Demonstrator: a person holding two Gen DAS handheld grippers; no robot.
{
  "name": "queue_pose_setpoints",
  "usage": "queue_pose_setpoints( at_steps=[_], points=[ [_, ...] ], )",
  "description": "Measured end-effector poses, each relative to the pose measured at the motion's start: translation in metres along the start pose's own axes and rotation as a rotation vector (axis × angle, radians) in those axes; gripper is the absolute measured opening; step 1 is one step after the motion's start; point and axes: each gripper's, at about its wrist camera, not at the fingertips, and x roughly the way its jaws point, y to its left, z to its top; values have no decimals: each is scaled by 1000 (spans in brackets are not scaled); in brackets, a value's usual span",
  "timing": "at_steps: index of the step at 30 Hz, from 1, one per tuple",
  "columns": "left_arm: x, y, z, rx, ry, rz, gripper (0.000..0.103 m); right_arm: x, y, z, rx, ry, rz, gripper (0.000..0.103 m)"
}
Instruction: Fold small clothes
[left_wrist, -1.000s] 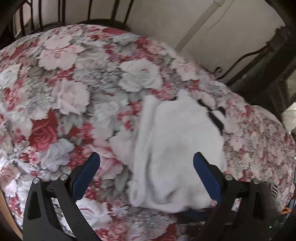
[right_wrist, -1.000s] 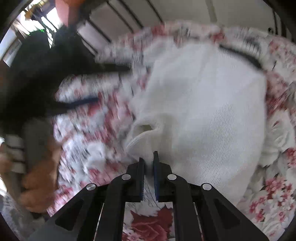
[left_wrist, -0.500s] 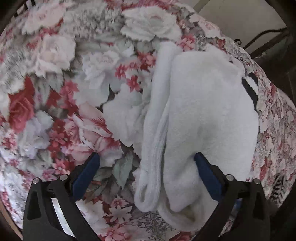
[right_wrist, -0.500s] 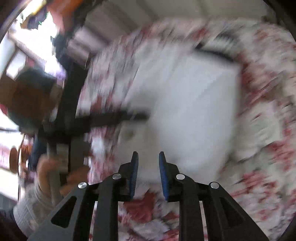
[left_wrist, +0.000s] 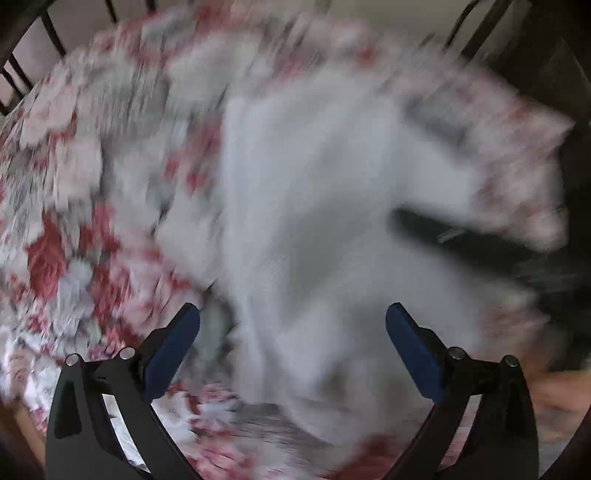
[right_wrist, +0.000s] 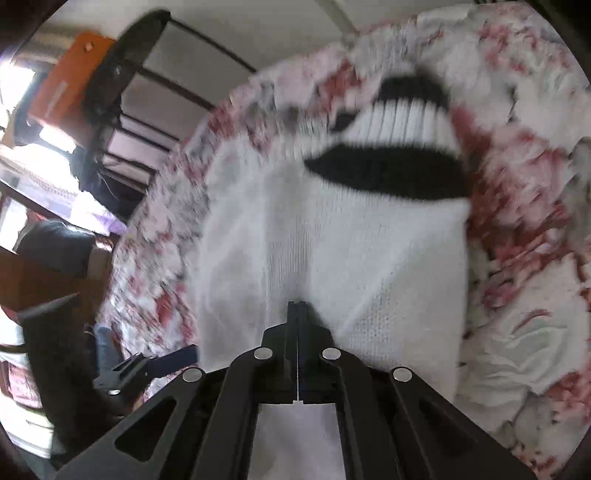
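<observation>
Rose-printed bedding (right_wrist: 524, 280) covers the surface, and on it lies a white knit garment (right_wrist: 332, 240) with a black-striped ribbed cuff (right_wrist: 402, 147) at its far end. Directly ahead of the right gripper (right_wrist: 297, 308), whose jaws are pressed together, the knit seems pinched (blur leaves some doubt). Below the left gripper (left_wrist: 291, 328), spread wide, the garment lies between its blue pads (left_wrist: 171, 350), untouched.

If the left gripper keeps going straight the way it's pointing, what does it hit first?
Most likely the white garment: it fills the space ahead of the open left gripper, lying on the floral cover. The picture is blurred, so depth is unclear.
</observation>
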Motion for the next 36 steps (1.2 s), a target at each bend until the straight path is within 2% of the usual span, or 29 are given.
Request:
queue_pose_setpoints(
  at_steps=[2, 4, 6, 7, 11, 12, 13, 15, 16, 17, 18, 20, 22, 23, 24, 28, 30, 32, 33, 34, 36],
  points=[
    [11, 20, 2, -83, 43, -105, 99, 4, 6, -1, -38, 30, -19, 0],
    [3, 31, 7, -134, 46, -131, 99, -4, 7, -1, -21, 13, -7, 1],
    [-9, 34, 7, -136, 11, -112, 99, -19, 10, 0, -12, -25, -5, 1],
    [-16, 36, 6, -140, -10, -126, 98, -28, 12, 0, -22, -42, -13, 1],
    [-55, 45, 7, -165, -111, -279, 98, -60, 10, 2, -16, -100, -21, 1],
    [-59, 43, 6, -152, -119, -286, 98, -65, 8, 0, -11, -98, -25, 1],
    [-60, 40, 6, -132, -115, -277, 98, -70, 3, -1, -8, -90, -27, 3],
    [-49, 27, 5, -80, -87, -190, 98, -68, -1, -8, -20, -49, -50, 4],
    [-39, 24, 3, -58, -67, -118, 98, -62, -5, -12, -33, -18, -77, 4],
    [-20, 19, 2, -33, -24, -4, 99, -55, -10, -16, -39, 14, -105, 1],
    [-8, 16, 2, -27, 2, 9, 99, -49, -15, -18, -33, 26, -107, 0],
    [2, 24, 4, -82, 35, -54, 99, -41, -29, -20, 23, 33, -79, 0],
    [-2, 29, 8, -114, 46, -87, 99, -46, -30, -16, 50, 38, -64, 0],
    [-11, 30, 9, -123, 23, -102, 99, -50, -25, -16, 40, 29, -73, 0],
    [-21, 33, 9, -123, -5, -115, 99, -57, -17, -17, 10, 13, -87, 5],
    [-48, 41, 9, -105, -59, -155, 98, -71, 7, -33, -80, 37, -61, 5],
    [-48, 40, 4, -83, -55, -144, 98, -68, 16, -50, -122, 85, -49, 5],
    [-38, 32, 3, -46, -24, -2, 98, -57, 17, -64, -151, 145, -64, 5],
    [-26, 28, 1, -25, 1, 42, 99, -48, 12, -69, -153, 173, -96, 2],
    [-14, 27, -1, -30, 26, 19, 99, -39, 5, -74, -145, 198, -109, 0],
    [-3, 31, 0, -78, 68, -38, 99, -25, -18, -76, -69, 233, -70, 0]
  ],
)
